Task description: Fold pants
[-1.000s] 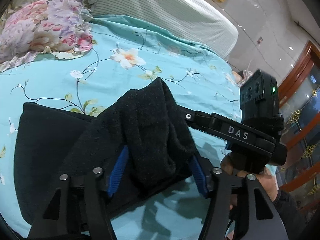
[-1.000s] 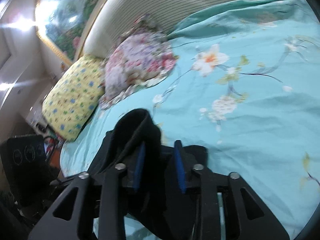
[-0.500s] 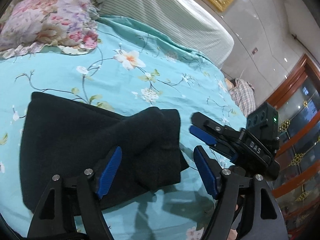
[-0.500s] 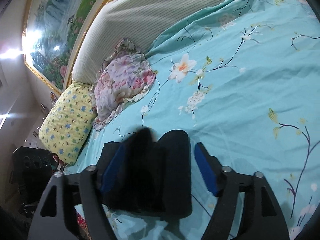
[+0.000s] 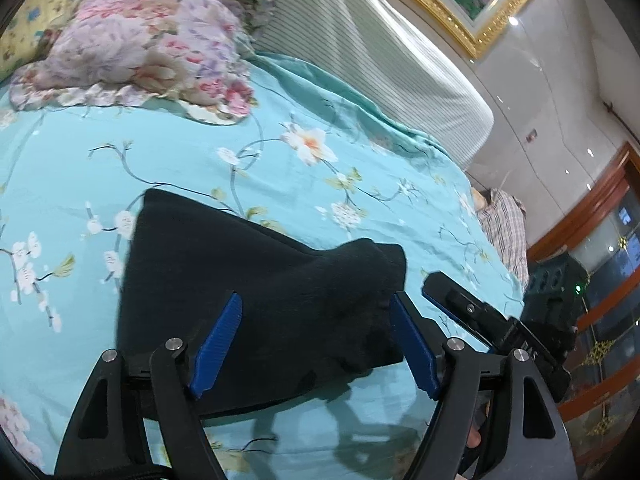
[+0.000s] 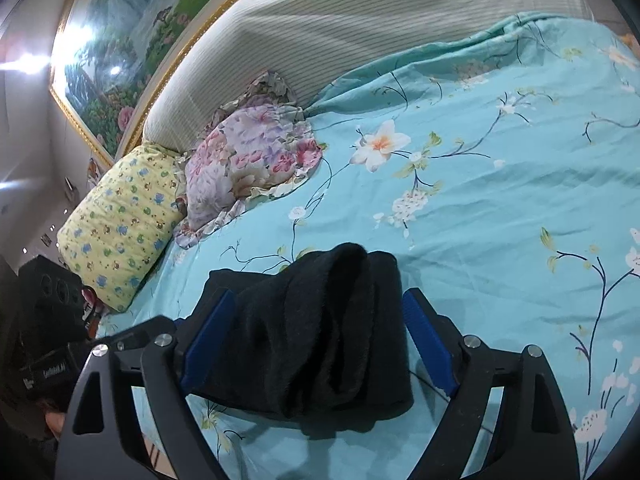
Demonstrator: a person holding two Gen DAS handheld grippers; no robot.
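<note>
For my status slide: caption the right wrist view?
Open right gripper straddles folded black pants on the floral teal bedsheet, pillows beyond.

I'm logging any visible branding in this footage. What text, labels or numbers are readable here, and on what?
White lettering on the black left tool body, right wrist view: blurred, unreadable.
White letters on the black right tool arm, left wrist view: mostly hidden, unreadable.
Small red wall sign: too small to read.
Black folded pants, turquoise floral bedsheet: no text.
</note>
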